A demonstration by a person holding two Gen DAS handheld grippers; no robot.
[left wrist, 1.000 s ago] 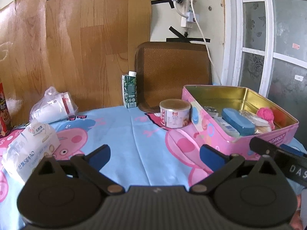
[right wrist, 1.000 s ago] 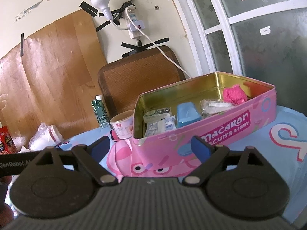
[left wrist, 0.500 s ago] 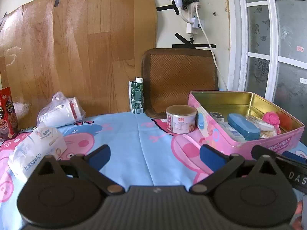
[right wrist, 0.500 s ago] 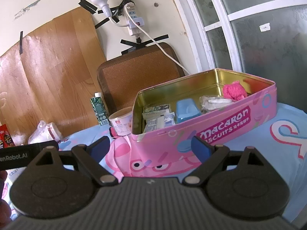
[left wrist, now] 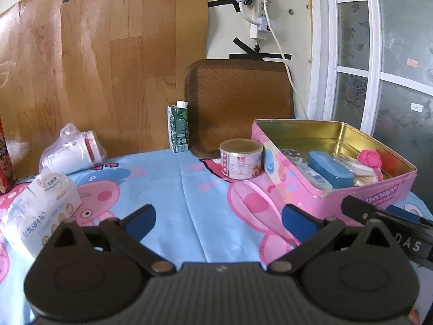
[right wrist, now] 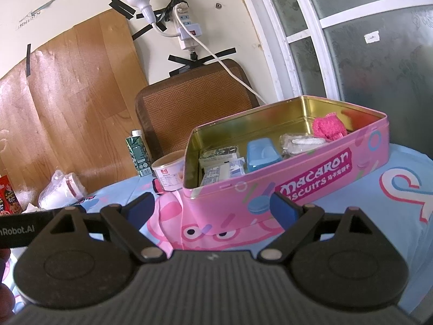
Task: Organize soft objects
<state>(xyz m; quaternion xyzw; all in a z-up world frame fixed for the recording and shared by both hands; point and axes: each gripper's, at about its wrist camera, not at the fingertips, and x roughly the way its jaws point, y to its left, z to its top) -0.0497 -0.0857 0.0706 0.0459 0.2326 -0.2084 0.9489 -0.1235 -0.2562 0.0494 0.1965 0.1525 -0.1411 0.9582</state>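
Note:
An open pink macaron tin (left wrist: 379, 192) (right wrist: 311, 187) stands on the cartoon-print cloth at the right. Inside lie a pink fluffy ball (left wrist: 369, 158) (right wrist: 328, 127), a blue case (left wrist: 330, 169) (right wrist: 261, 154), a clear packet (right wrist: 300, 142) and small sachets (right wrist: 219, 168). A white tissue pack (left wrist: 38, 216) lies at the left, a plastic bag with a white roll (left wrist: 70, 154) (right wrist: 61, 192) behind it. My left gripper (left wrist: 217, 218) is open and empty above the cloth. My right gripper (right wrist: 211, 205) is open and empty, just in front of the tin.
A small round can (left wrist: 240, 158) (right wrist: 169, 174) stands by the tin's left corner. A green carton (left wrist: 178, 130) (right wrist: 138, 153) and a brown woven tray (left wrist: 240, 108) lean at the back wall. A red box (right wrist: 9, 197) is at the far left. A power cable (left wrist: 281, 54) hangs down.
Both grippers have shifted slightly; the left view tilted up then back a little, and the right view drew back slightly from the tin. Nothing was picked up or released.

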